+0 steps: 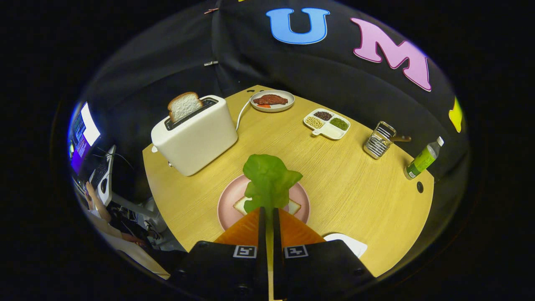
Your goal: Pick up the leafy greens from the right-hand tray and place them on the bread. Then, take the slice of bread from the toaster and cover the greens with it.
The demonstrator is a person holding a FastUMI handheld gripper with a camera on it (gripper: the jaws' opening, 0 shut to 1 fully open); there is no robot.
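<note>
I see bright green leafy greens nipped between my closed fingers, over a pink plate with a pale, tan-crusted bread slice. The tabletop is light yellow wood grain. The toaster is cream-white, its bread white with brown crust. A grey plate carries reddish-brown meat. The bottle is green.

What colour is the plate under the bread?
Pink. The plate shows best in the gripper view, just ahead of the jaws, which are shut on the greens.
</note>
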